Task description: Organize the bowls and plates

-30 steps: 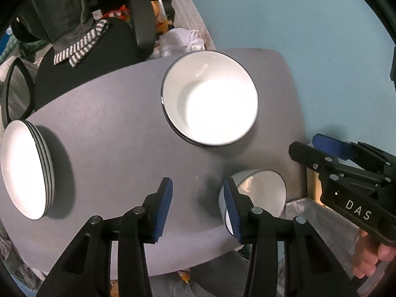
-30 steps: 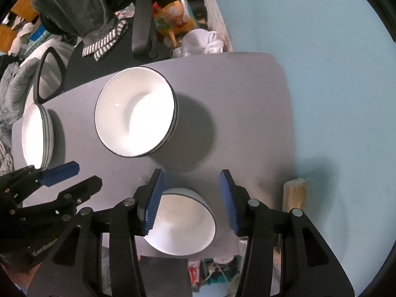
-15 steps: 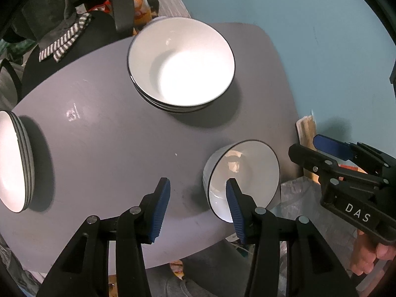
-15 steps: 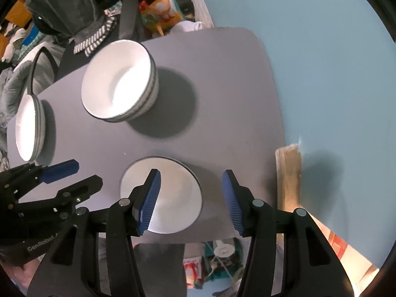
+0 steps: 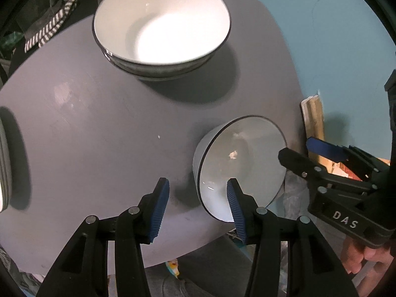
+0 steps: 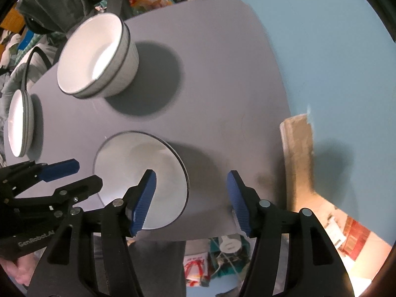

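Grey table (image 6: 222,79) below — right gripper (image 6: 190,198) opening, pointing down.

On the table (image 6: 222,79), a single bowl (image 6: 138,180) sat near the front edge, with a stack of bowls (image 6: 96,57) behind it toward the far side and a stack of plates (image 6: 19,123) well apart at the left edge. The left gripper (image 5: 196,210) hung over the single bowl's left rim, one finger over the bowl, the other over bare table. The right gripper (image 6: 190,198) straddled its right rim likewise.
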